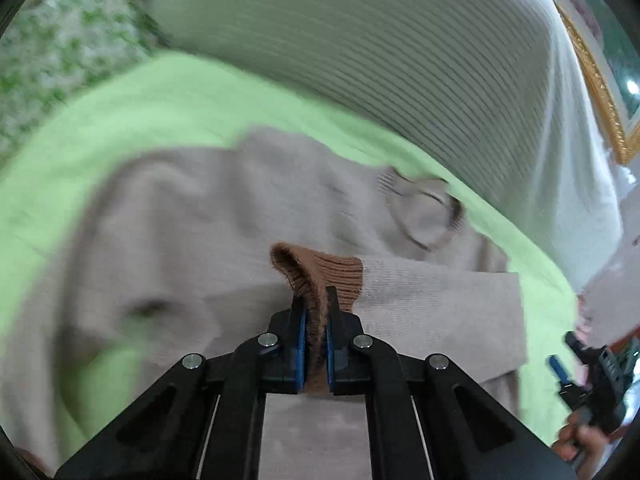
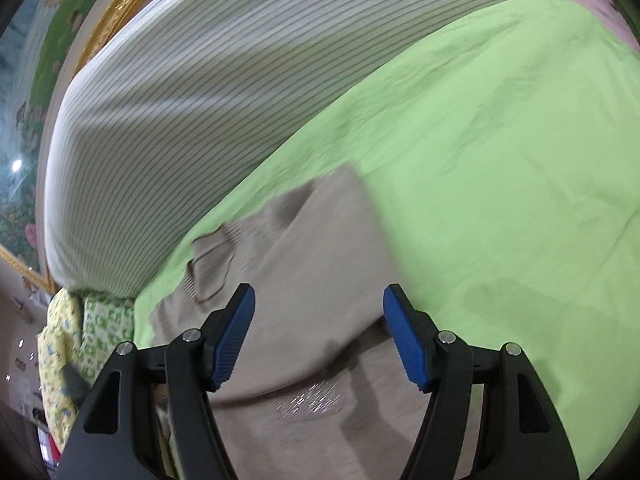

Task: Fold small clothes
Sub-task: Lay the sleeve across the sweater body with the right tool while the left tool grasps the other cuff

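Sweater [image 1: 208,216], beige knit with brown ribbed trim, lies spread on a light green sheet [image 1: 120,104] over the bed, with a striped pillow [image 1: 360,60] just behind it.

On the left, the left hand-held gripper [image 1: 316,320] is clamped tight on the brown cuff [image 1: 316,272] of a sleeve that lies across the sweater's body, the rib pinched between the blue pads [image 1: 301,344]. The sleeve [image 1: 432,292] runs off to the right, toward the collar [image 1: 424,208].

Further right, the right hand-held gripper [image 2: 318,320] hovers low over the body of the sweater with its jaws standing wide, nothing between them. A glittery patch [image 2: 316,400] on the fabric shows below it.

Risks, as I judge them: the left grip sits only on the cuff's edge, so a quick pull could slip the rib out or drag the whole garment across the sheet and skew the fold. If the right jaws close too deep, they could pinch the green sheet along with the knit.
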Demonstrator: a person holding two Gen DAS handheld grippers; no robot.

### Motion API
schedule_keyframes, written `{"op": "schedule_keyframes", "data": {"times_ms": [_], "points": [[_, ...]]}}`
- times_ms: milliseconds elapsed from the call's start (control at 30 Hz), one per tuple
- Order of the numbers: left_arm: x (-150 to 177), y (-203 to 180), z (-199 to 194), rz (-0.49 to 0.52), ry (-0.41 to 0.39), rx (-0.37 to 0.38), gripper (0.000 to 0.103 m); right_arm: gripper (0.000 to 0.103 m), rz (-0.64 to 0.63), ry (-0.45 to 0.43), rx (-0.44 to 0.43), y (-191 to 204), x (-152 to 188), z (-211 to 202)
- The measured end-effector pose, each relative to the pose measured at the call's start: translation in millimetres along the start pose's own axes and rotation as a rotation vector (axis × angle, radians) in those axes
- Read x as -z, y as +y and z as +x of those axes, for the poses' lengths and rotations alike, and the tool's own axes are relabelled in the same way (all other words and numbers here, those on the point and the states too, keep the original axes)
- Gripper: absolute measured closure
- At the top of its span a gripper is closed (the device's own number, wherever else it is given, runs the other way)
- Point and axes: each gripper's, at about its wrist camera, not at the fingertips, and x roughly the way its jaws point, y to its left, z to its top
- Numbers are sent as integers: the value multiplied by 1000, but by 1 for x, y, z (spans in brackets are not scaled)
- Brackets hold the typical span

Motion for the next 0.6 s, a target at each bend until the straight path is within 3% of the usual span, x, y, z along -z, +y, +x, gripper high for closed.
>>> {"op": "schedule_keyframes", "data": {"times_ms": [100, 167, 433, 500, 567, 600], "points": [[1, 34, 3, -45, 26, -36, 98, 35, -2, 2, 37, -9, -11, 10], [3, 48, 6, -76, 49, -21, 97, 35, -15, 20, 47, -10, -16, 21], [18, 36, -3, -32, 46, -19, 97, 35, -150, 139, 95, 9, -24, 88], [18, 34, -3, -27, 49, -16, 97, 45, -177, 172, 118, 12, -23, 105], [18, 30, -3, -20, 53, -9, 97, 95, -199, 240, 107, 14, -22, 120], [18, 25, -2, -12, 55, -3, 97, 95, -227, 270, 127, 16, -22, 125]]}}
